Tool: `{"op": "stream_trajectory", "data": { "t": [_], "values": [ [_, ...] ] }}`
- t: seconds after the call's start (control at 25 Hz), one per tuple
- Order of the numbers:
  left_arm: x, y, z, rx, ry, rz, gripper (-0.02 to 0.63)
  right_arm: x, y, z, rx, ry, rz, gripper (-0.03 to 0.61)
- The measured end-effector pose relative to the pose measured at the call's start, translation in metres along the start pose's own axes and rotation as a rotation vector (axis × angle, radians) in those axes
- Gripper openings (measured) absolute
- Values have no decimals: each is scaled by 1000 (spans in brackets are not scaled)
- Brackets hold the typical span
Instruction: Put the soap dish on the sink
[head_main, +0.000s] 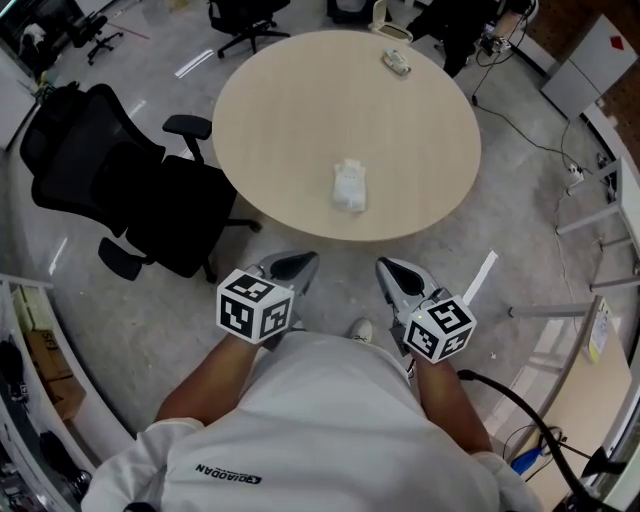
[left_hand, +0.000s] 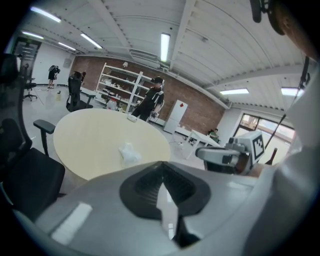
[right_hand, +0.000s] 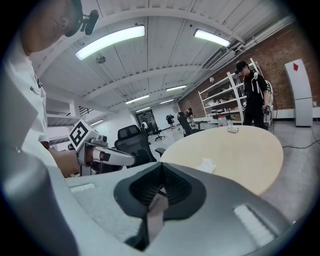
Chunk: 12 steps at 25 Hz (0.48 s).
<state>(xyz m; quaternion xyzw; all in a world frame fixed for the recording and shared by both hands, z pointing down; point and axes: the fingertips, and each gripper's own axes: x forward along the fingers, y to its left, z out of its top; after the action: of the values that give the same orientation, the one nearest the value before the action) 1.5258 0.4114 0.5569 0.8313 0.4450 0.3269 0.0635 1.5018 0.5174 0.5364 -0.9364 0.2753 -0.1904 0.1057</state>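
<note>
A small white crumpled-looking object (head_main: 349, 186) lies on the round beige table (head_main: 290, 110), near its front edge; whether it is the soap dish I cannot tell. It also shows in the left gripper view (left_hand: 129, 152) and the right gripper view (right_hand: 205, 165). No sink is in view. My left gripper (head_main: 295, 265) and right gripper (head_main: 395, 270) hang side by side close to my body, short of the table. Both point toward it. Each has its jaws shut with nothing between them (left_hand: 161, 165) (right_hand: 161, 166).
A black office chair (head_main: 130, 190) stands left of the table. A second small pale item (head_main: 397, 62) lies at the table's far edge. A person (left_hand: 152, 102) stands beyond the table by shelves. Cables run over the grey floor (head_main: 520, 140) on the right.
</note>
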Motion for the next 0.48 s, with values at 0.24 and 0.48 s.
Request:
{"op": "stream_trajectory", "data": {
  "t": [0.24, 0.48],
  "values": [
    [-5, 3, 2, -2, -10, -7, 6, 4, 4, -1, -5, 12, -4, 2],
    [-6, 0, 1, 2, -18, -11, 6, 2, 7, -3, -9, 14, -2, 2]
  ]
}}
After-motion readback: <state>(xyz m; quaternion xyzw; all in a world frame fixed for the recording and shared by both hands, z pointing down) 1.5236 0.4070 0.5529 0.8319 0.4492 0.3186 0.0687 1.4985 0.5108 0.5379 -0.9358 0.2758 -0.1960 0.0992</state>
